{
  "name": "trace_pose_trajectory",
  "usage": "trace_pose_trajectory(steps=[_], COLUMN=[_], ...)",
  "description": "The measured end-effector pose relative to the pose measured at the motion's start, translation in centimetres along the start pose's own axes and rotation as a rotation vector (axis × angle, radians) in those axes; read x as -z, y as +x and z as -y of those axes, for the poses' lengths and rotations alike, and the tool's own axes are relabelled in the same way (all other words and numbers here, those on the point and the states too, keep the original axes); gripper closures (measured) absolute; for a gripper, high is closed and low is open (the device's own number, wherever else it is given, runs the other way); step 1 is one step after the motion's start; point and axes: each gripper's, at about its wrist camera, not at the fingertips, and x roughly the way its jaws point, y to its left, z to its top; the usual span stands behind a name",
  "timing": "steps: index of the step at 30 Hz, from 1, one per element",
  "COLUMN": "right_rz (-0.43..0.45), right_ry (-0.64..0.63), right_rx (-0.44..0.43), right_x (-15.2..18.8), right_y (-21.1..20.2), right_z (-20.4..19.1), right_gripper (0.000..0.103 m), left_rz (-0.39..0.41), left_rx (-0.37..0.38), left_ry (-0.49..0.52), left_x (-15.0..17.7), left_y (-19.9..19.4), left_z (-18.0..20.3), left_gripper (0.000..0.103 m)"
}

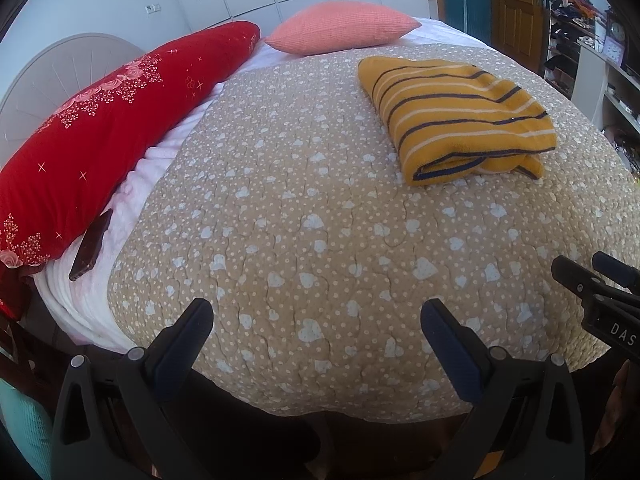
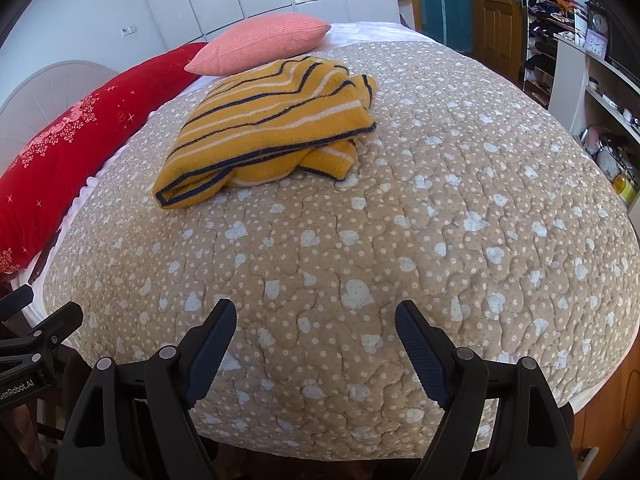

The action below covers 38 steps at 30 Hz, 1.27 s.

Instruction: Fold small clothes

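Note:
A yellow knit garment with dark and white stripes [image 1: 456,116] lies folded on the beige quilt [image 1: 304,216], far right in the left wrist view. In the right wrist view the garment [image 2: 264,128] lies at the upper left on the quilt [image 2: 400,216]. My left gripper [image 1: 316,316] is open and empty above the quilt's near edge, well short of the garment. My right gripper [image 2: 316,320] is open and empty, also near the front edge. The right gripper's body [image 1: 600,292] shows at the right edge of the left wrist view, and the left gripper's body [image 2: 28,340] at the left edge of the right wrist view.
A long red floral pillow [image 1: 100,120] lies along the left side of the bed, with a pink cushion [image 1: 340,28] at the head. A dark phone [image 1: 90,246] lies by the red pillow. Shelves with clutter [image 2: 592,92] and a wooden door [image 2: 496,12] stand at the right.

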Motion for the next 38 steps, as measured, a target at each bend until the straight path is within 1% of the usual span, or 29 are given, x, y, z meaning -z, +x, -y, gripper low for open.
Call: trace_pose_trajectory(steps=[8,11,15,20,25,30,33,35,38], right_rz=[0.011,0.013,0.018,0.044,0.046,0.044,0.045,0.045,0.045], right_ry=[-0.016,-0.024,-0.04,-0.084,-0.099,-0.094,-0.094,-0.095,-0.099], right_rx=[0.002,0.006,0.008,0.019,0.019,0.018,0.018,0.017,0.015], right_x=[0.0,0.0,0.0,0.1,0.0,0.0,0.0,0.0,0.0], right_y=[-0.2,-0.2,-0.3,-0.8,-0.8,-0.7,-0.8,-0.8,-0.8], right_z=[-0.3,-0.5,-0.7,-1.6,-2.0,-1.7,-1.8,-1.8,-1.9], right_gripper=[0.017,0.017,0.017,0.017,0.017,0.017,0.017,0.017,0.017], left_rz=[-0.006,-0.002,-0.005,-0.002,0.004,-0.01,-0.001,0.013,0.04], left_rx=[0.002,0.021,0.072,0.079,0.087,0.127,0.139,0.141,0.112], left_ry=[-0.002,-0.014,-0.045,-0.053,-0.039,-0.054,-0.061,-0.055,-0.036], left_x=[0.1,0.0,-0.1,-0.1,-0.1,-0.2,-0.1,-0.1,-0.3], left_y=[0.2,0.2,0.1,0.0,-0.3,-0.1,-0.2,-0.6,-1.1], left_z=[-0.1,-0.3,-0.7,-0.7,-0.4,-0.7,-0.8,-0.7,-0.3], left_gripper=[0.0,0.0,0.0,0.0,0.0,0.0,0.0,0.0,0.0])
